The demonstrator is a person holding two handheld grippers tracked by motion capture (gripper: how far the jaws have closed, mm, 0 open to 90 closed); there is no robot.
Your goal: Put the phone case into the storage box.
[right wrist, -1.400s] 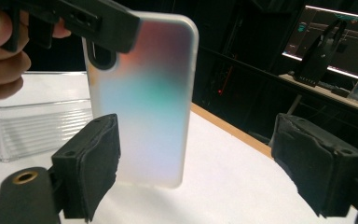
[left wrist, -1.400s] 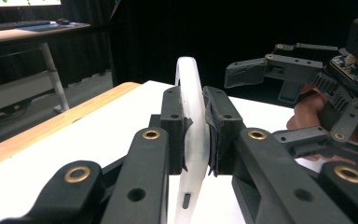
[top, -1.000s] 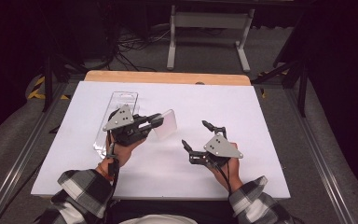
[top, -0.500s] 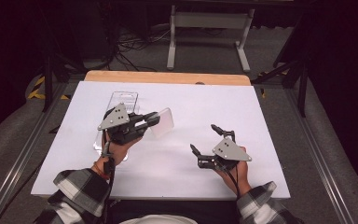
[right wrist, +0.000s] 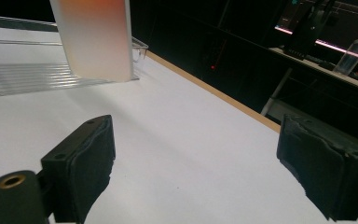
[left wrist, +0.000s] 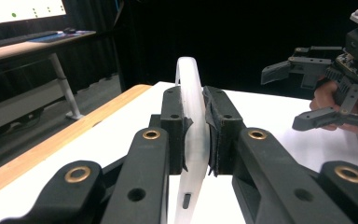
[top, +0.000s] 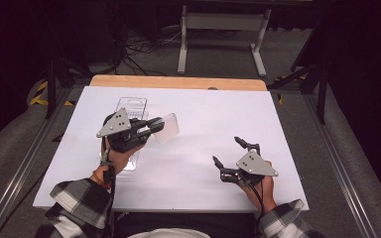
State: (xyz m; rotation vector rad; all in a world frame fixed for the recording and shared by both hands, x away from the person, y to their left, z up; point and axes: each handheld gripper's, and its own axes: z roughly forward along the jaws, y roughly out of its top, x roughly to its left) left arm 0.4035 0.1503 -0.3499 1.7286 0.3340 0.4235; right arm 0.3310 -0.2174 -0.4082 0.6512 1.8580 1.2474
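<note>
The right hand-held gripper (top: 229, 154) has drifted back toward the person's near right corner of the worktop (top: 213, 106), well away from where it hovered a second ago, and its jaws have just been closing a little, though they stand apart with nothing between them. In the right gripper view the two black pads frame bare white surface.

Over on the left, the left hand-held gripper (top: 155, 125) has barely shifted. It's clamped tight on a frosted translucent plastic lid (top: 167, 127), and in the left gripper view you can see that lid (left wrist: 189, 112) standing edge-on, pinched between both pads, held up off the white surface. The lid hangs just to the right of the clear plastic tray (top: 131, 105), which lies flat on the worktop under and behind the left hand.

From the right gripper view the lid (right wrist: 95, 37) shows as a pale slab in front of the ribbed tray (right wrist: 32, 74). The two grippers are well apart.
</note>
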